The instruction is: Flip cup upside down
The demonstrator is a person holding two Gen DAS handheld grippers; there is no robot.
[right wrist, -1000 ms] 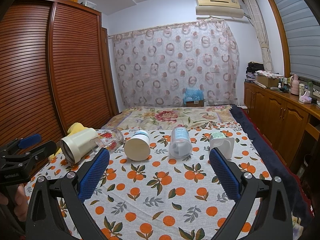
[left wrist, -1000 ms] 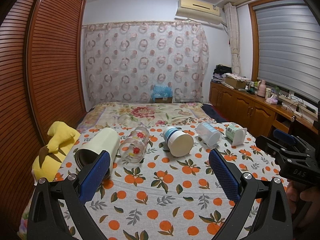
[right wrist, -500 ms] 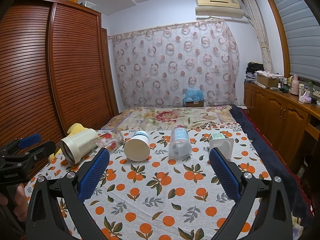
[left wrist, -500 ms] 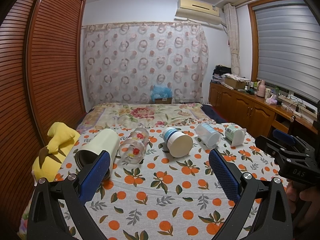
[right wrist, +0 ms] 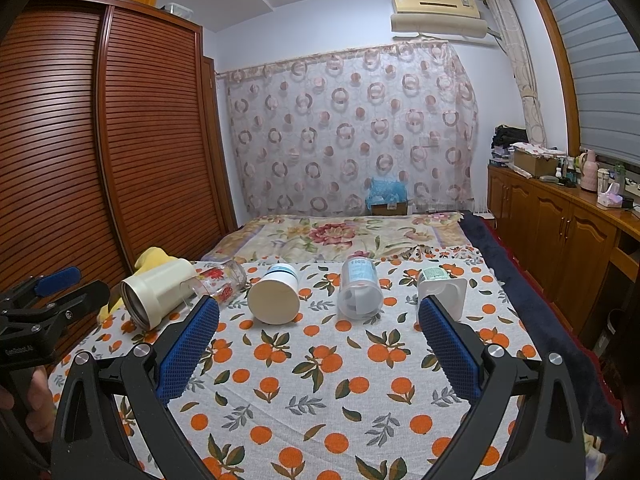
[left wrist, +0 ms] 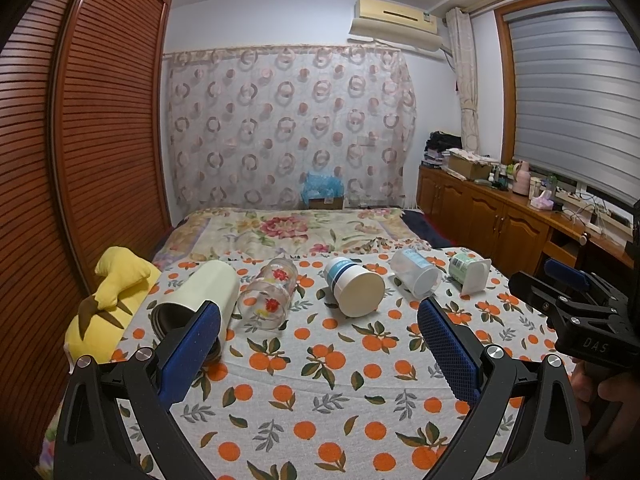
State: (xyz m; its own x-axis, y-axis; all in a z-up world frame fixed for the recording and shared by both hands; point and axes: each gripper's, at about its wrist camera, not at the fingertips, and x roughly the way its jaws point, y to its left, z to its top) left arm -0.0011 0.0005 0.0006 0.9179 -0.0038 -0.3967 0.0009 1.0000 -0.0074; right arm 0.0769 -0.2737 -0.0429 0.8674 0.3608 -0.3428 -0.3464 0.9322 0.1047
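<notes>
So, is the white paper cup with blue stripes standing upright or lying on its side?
Lying on its side: the white paper cup with blue stripes rests along the orange-print cloth, its round end facing the camera.

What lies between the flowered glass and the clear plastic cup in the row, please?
The white paper cup with blue bands lies on its side between the flowered glass and clear plastic cup, in the left wrist view.

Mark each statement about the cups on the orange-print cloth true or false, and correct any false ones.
1. Five cups lie on their sides on the cloth. True.
2. The left tool grips the cream cup. False: it is open and holds nothing.
3. The flowered glass lies between the cream cup and the blue-banded paper cup. True.
4. The right tool is shut. False: its jaws stand wide apart.
</notes>
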